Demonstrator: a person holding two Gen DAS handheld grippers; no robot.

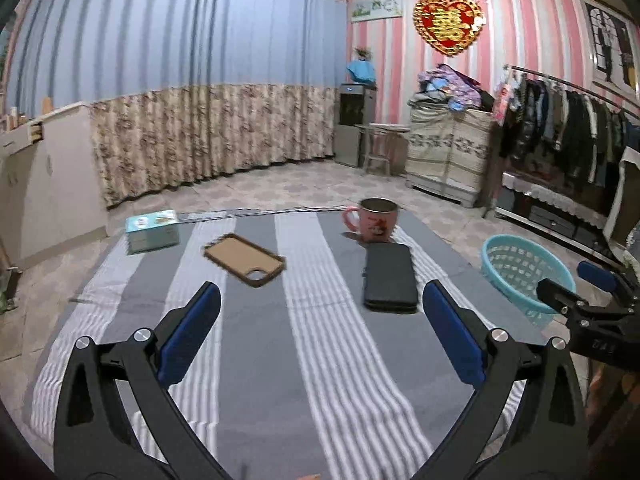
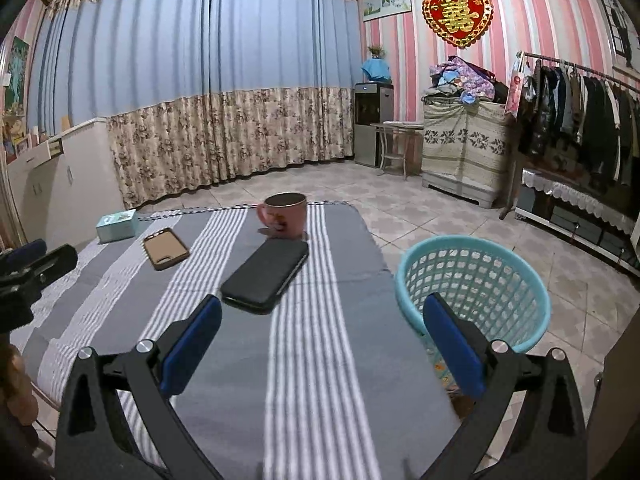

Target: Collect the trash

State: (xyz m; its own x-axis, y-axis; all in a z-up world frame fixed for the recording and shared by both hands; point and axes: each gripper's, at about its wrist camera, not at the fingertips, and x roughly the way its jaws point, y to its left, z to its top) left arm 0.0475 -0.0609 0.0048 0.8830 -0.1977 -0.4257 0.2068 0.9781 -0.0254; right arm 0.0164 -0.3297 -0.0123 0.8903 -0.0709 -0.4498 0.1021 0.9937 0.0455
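Left gripper (image 1: 320, 320): nearest the lens; blue-padded fingers spread wide, holding nothing, above the near middle of the table.
Right gripper (image 2: 322, 322): likewise parted and empty, over the table's near right edge.
Striped cloth (image 1: 304, 360): grey and white woven bands covering the table.
Basket (image 2: 476, 280): pale blue plastic lattice, round, on the floor just right of the table; the right gripper is the nearer one. Something colourful shows low inside it, too hidden to name.
Trash: none plainly visible on the cloth; what remains looks like belongings, so I judge collecting is nearly done.
Tissue box (image 1: 152, 231): teal cardboard, far left.
Black case (image 1: 390, 278): matte, oblong, long axis running near to far, ahead-right of the left fingers.
Mug (image 1: 374, 220): pink, glossy, upright behind the case.
Brown phone cover (image 1: 244, 259): soft-looking shell, lying diagonally, far left-centre.
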